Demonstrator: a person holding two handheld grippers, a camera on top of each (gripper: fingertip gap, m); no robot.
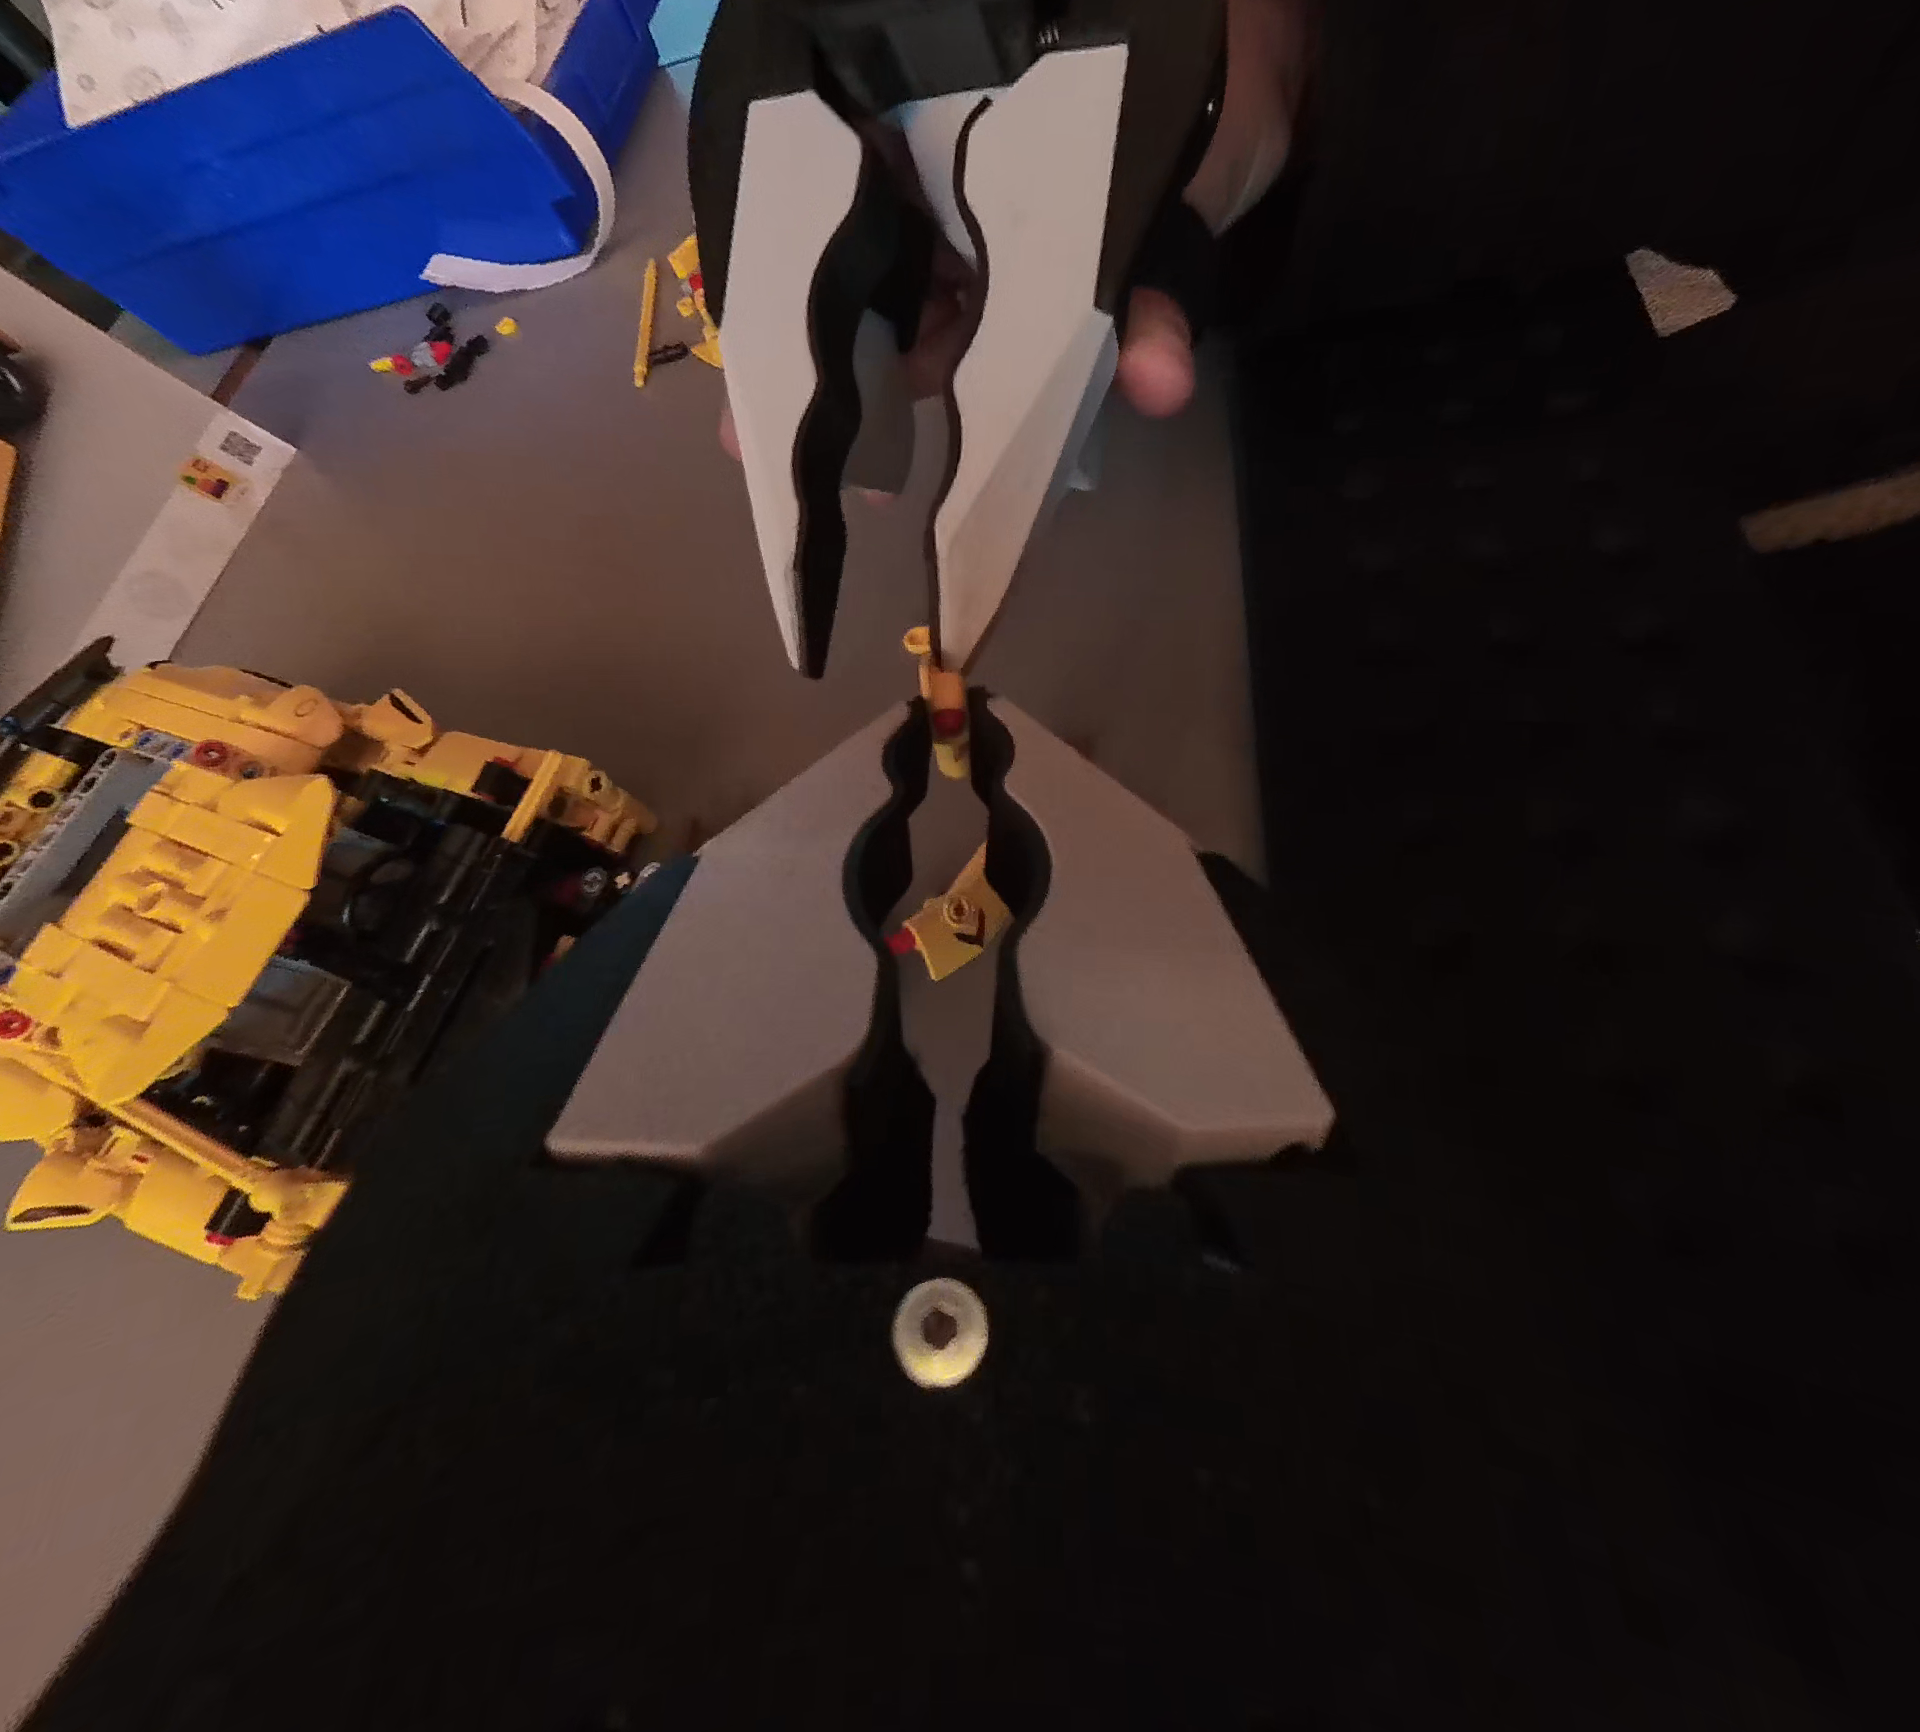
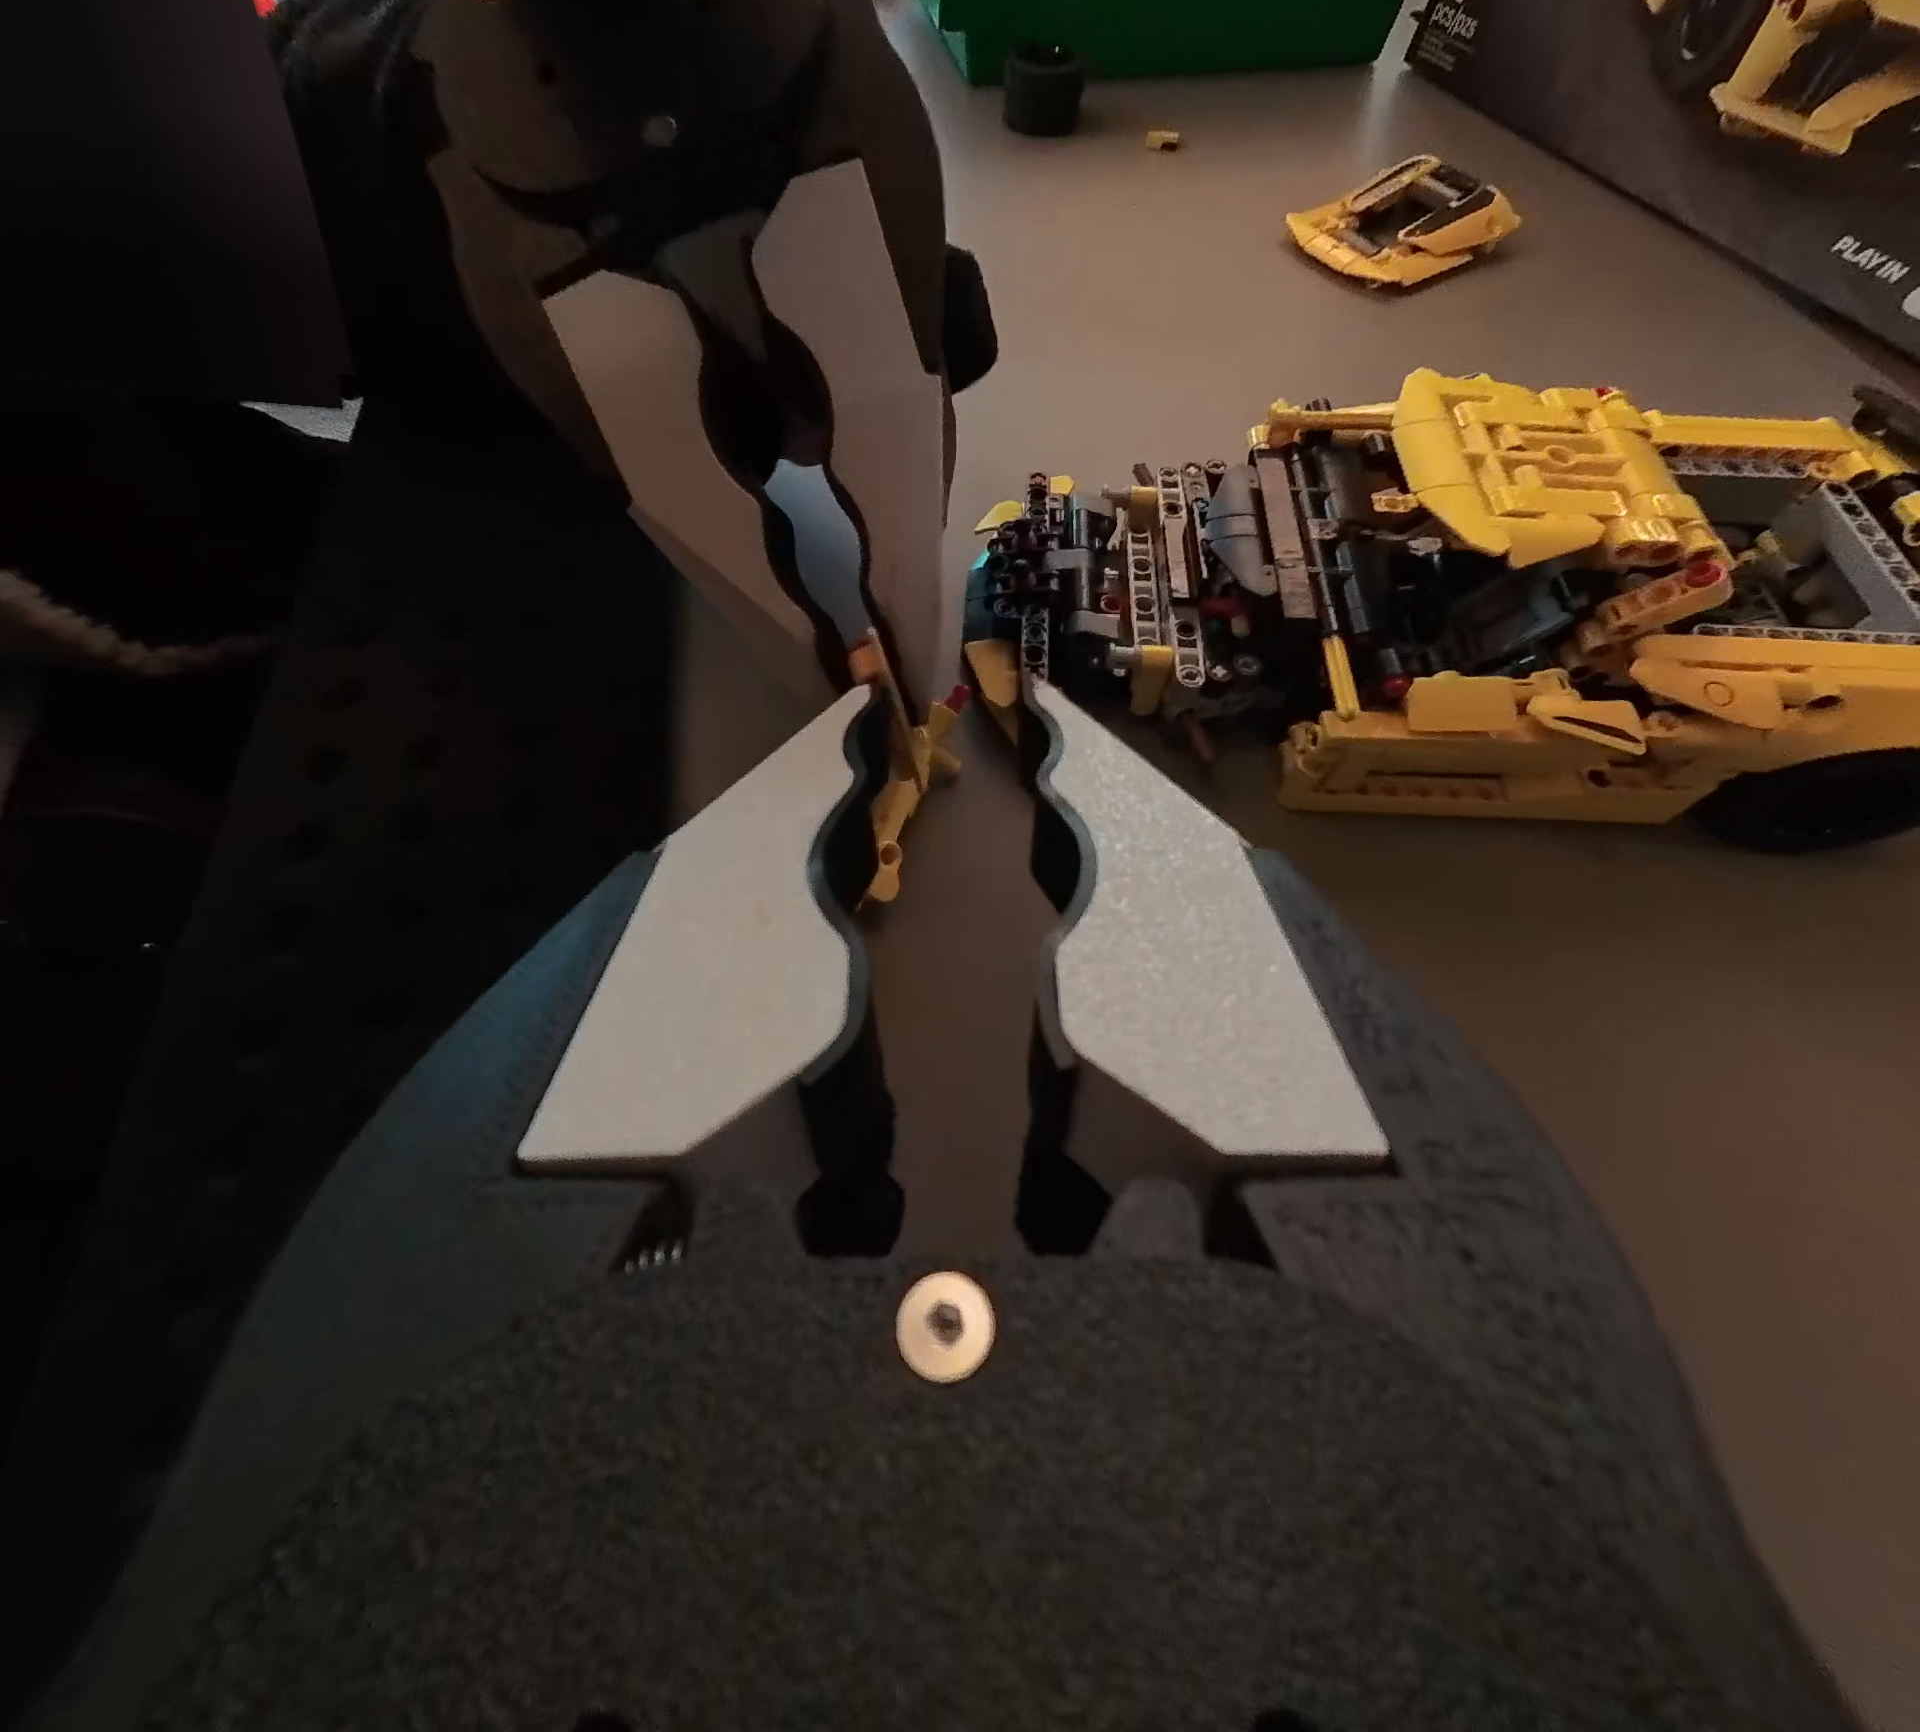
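The left gripper (image 1: 948,711) is seen closed tight on a small yellow piece (image 1: 948,737) with a red pin, which is held at its tips above the table (image 2: 1351,1059); the right gripper (image 2: 945,695) is met tip to tip with it, its fingers kept apart around the same piece, which is touched by one finger only. The half-built yellow car (image 2: 1507,602) is found just beside both grippers; a blue bin (image 1: 312,176) with papers is placed well apart.
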